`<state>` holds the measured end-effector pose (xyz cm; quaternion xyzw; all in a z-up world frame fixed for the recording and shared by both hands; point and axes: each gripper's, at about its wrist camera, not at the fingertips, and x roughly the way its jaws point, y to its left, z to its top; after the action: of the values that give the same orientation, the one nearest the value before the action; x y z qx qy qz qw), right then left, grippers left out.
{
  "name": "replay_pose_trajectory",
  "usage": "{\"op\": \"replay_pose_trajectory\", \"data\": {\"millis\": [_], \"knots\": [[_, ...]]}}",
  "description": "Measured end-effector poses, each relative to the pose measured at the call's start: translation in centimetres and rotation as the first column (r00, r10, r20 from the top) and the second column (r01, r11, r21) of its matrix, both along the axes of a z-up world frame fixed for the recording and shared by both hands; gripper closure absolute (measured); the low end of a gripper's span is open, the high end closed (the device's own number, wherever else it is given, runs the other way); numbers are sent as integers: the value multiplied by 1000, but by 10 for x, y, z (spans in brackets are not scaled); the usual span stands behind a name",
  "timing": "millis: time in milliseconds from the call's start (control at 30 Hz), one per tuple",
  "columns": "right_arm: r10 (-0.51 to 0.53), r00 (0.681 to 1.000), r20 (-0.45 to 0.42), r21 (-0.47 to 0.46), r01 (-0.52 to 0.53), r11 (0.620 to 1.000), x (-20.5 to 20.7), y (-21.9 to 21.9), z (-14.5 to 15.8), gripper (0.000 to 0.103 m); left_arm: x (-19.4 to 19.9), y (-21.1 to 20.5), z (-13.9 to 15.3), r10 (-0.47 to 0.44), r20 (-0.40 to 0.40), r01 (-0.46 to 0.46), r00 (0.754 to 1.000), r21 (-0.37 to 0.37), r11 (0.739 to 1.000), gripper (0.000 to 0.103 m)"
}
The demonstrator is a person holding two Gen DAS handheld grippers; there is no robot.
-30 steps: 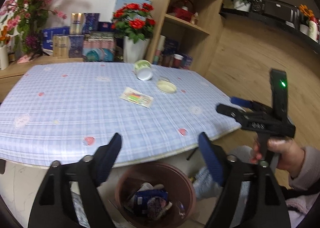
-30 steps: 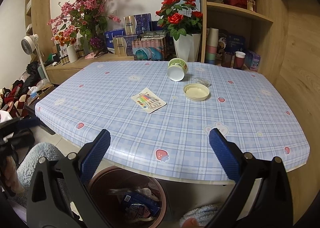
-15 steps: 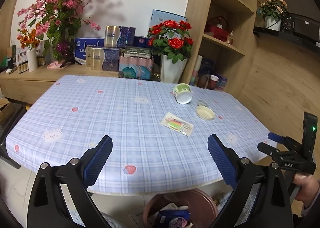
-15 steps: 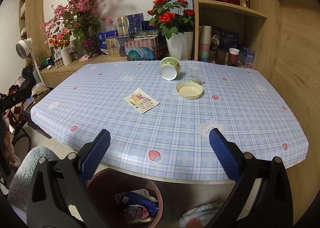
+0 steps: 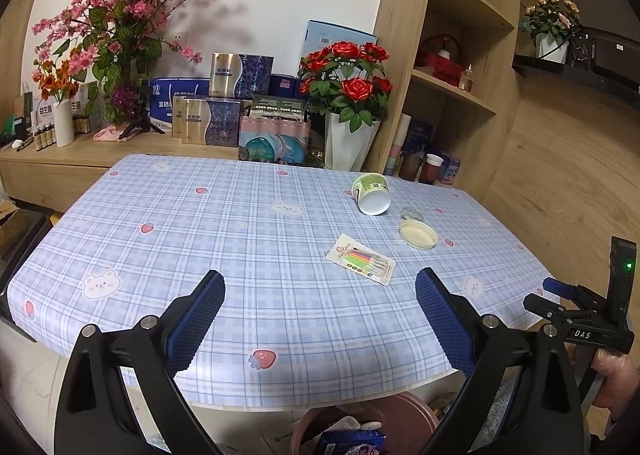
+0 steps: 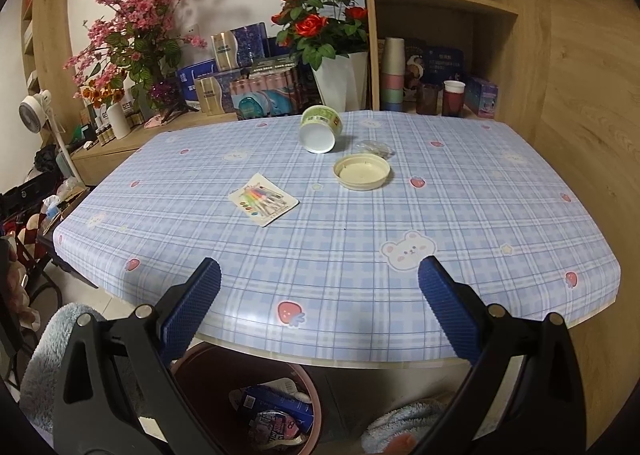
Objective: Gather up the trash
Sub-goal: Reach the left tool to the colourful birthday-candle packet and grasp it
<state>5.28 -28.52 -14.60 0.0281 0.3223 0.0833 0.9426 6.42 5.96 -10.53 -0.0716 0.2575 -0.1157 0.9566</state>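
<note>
Having just been opening over the bin (image 5: pixel 360 427), the left gripper (image 5: pixel 320 319) is now hanging spread and empty beside the equally spread, empty right gripper (image 6: pixel 320 315), facing the cup (image 5: pixel 372 197), lid (image 5: pixel 418 234) and card packet (image 5: pixel 362 260) waiting on the tabletop (image 5: pixel 200 239).

Home living room, plaid-clothed table (image 6: pixel 360 255), flower vases (image 5: pixel 348 139), wooden shelves (image 6: pixel 440 3), bin (image 6: pixel 192 371)
</note>
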Motion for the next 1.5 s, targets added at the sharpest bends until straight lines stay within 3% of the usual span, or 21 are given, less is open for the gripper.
{"op": "replay_pose_trajectory", "data": {"millis": [400,700,933,1200,1400,1500], "knots": [[-36,999,-41,34,37,999,29,-22,-17,6,29,-7,-25,-13,-60,13,998,8,1000,9],[-35,991,-128,60,43,997,59,-27,-42,6,54,-38,-43,-107,-111,114,988,62,992,9],[-75,986,-151,-13,74,997,81,-26,-54,6,90,-66,-63,-152,-192,165,970,52,985,9],[-64,985,-160,1,65,998,108,-35,-60,6,175,-115,-85,-70,-308,87,949,45,995,9],[-68,983,-171,-19,66,998,120,-45,-62,6,235,-150,-113,31,-354,35,935,180,983,11],[-84,979,-187,-23,81,996,125,-53,-67,6,255,-150,-128,75,-405,1,911,184,983,12]]}}
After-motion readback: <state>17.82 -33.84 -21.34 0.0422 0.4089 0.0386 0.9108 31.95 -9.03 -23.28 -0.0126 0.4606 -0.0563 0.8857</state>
